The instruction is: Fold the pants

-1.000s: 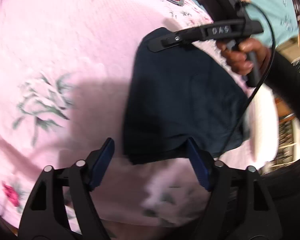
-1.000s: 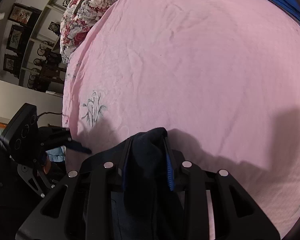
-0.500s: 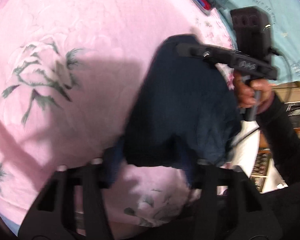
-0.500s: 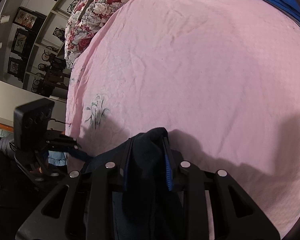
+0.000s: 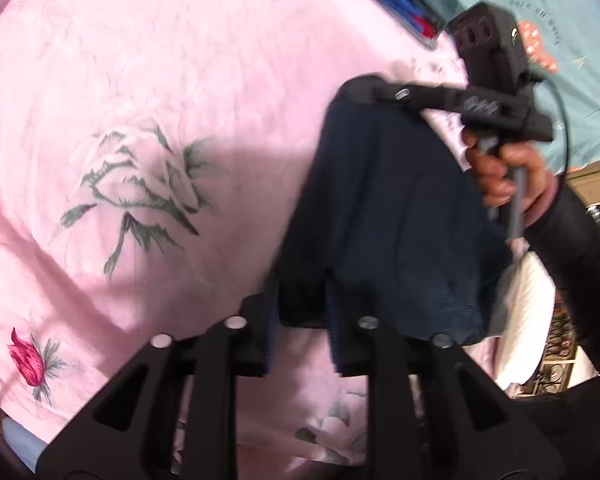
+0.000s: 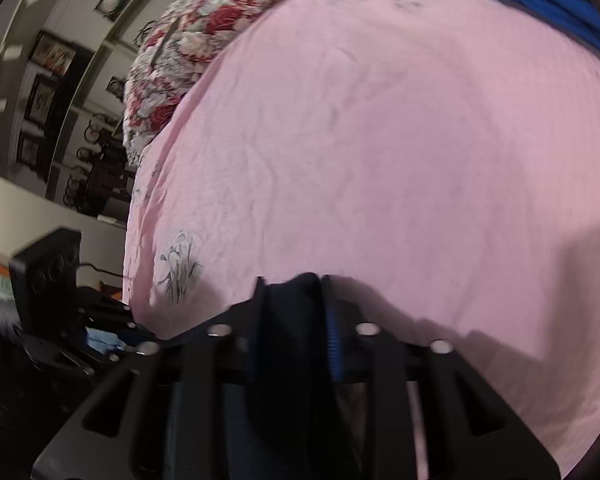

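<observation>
The folded dark navy pants (image 5: 388, 216) hang lifted above the pink floral bedsheet (image 5: 148, 80). My left gripper (image 5: 300, 300) is shut on the pants' near corner. My right gripper (image 6: 292, 292) is shut on the far corner of the pants (image 6: 288, 340); it also shows in the left wrist view (image 5: 364, 88), held by a hand at the upper right. The left gripper shows in the right wrist view (image 6: 112, 320) at the lower left.
Blue folded clothes (image 6: 548, 8) lie at the far edge of the bed. A floral quilt (image 6: 220, 12) lies at the head end. Shelves with framed pictures (image 6: 52, 80) line the wall. A white pillow (image 5: 528, 312) sits at the bed's right edge.
My left gripper was open around the pants' near edge and has closed on it. The pants have lifted off the sheet between both grippers. The right gripper kept its hold.
</observation>
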Available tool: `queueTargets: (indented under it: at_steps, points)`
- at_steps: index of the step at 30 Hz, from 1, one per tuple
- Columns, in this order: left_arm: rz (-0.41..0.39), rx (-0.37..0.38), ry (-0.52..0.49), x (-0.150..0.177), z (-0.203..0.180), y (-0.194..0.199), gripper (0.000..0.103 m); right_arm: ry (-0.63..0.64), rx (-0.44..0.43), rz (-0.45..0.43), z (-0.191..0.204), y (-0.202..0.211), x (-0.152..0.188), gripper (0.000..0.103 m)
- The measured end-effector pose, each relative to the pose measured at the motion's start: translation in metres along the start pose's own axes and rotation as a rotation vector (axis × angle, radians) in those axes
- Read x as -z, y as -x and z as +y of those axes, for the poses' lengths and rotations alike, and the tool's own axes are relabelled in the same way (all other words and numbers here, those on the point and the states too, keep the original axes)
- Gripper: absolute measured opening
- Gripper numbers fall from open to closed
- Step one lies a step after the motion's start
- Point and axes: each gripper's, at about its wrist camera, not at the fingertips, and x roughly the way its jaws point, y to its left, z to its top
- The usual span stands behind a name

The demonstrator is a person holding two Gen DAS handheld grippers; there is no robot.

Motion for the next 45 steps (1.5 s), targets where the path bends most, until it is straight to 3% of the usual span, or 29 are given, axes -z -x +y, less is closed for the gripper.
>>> queueTargets:
  at_steps: [2, 3, 4, 8, 12, 15, 18, 20, 21, 23, 26, 29, 34, 37, 41, 45]
  points:
    - [-0.007, -0.049, -0.011, -0.005, -0.003, 0.010, 0.056, 0.012, 0.048, -0.015, 0.006, 0.019, 0.004, 0.039]
    - [-0.027, -0.104, -0.025, -0.007, -0.006, 0.018, 0.075, 0.030, 0.074, -0.050, 0.012, 0.035, 0.010, 0.039]
    - [-0.059, -0.158, -0.046, -0.009, -0.007, 0.027, 0.078, 0.039, 0.099, -0.090, 0.017, 0.052, 0.016, 0.039]
    - [-0.130, -0.194, -0.149, -0.020, -0.028, 0.059, 0.078, -0.008, 0.143, -0.241, 0.024, 0.124, 0.056, 0.039]
    - [-0.134, -0.062, -0.405, -0.016, -0.110, 0.055, 0.078, -0.062, 0.145, -0.320, 0.034, 0.172, 0.128, 0.039]
    - [-0.053, 0.056, -0.569, 0.013, -0.175, 0.023, 0.075, -0.139, 0.166, -0.325, 0.027, 0.179, 0.168, 0.039]
    - [0.030, 0.113, -0.724, 0.060, -0.213, 0.001, 0.072, -0.239, 0.134, -0.336, 0.011, 0.177, 0.196, 0.040]
    - [0.058, 0.097, -0.819, 0.089, -0.228, -0.013, 0.071, -0.254, 0.115, -0.331, 0.006, 0.176, 0.207, 0.045]
    - [0.071, 0.085, -0.832, 0.096, -0.231, -0.019, 0.069, -0.253, 0.125, -0.319, 0.005, 0.172, 0.211, 0.052]
    - [0.100, 0.068, -0.841, 0.106, -0.235, -0.030, 0.068, -0.239, 0.140, -0.294, 0.000, 0.162, 0.214, 0.052]
    - [0.140, 0.063, -0.743, 0.106, -0.234, -0.041, 0.070, -0.219, 0.108, -0.252, -0.006, 0.151, 0.215, 0.054]
    - [0.236, 0.209, -0.418, 0.084, -0.205, -0.042, 0.075, -0.219, 0.076, -0.240, -0.014, 0.147, 0.215, 0.056]
    - [0.293, 0.278, 0.000, 0.071, -0.158, -0.055, 0.075, -0.212, 0.038, -0.241, -0.022, 0.144, 0.214, 0.056]
    - [0.316, 0.286, 0.119, 0.071, -0.151, -0.069, 0.074, -0.200, 0.027, -0.234, -0.025, 0.143, 0.212, 0.056]
    - [0.291, 0.281, 0.192, 0.066, -0.150, -0.080, 0.069, -0.193, 0.017, -0.222, -0.029, 0.141, 0.210, 0.057]
    - [0.284, 0.217, 0.188, 0.061, -0.147, -0.085, 0.050, -0.216, -0.021, -0.181, -0.035, 0.130, 0.206, 0.053]
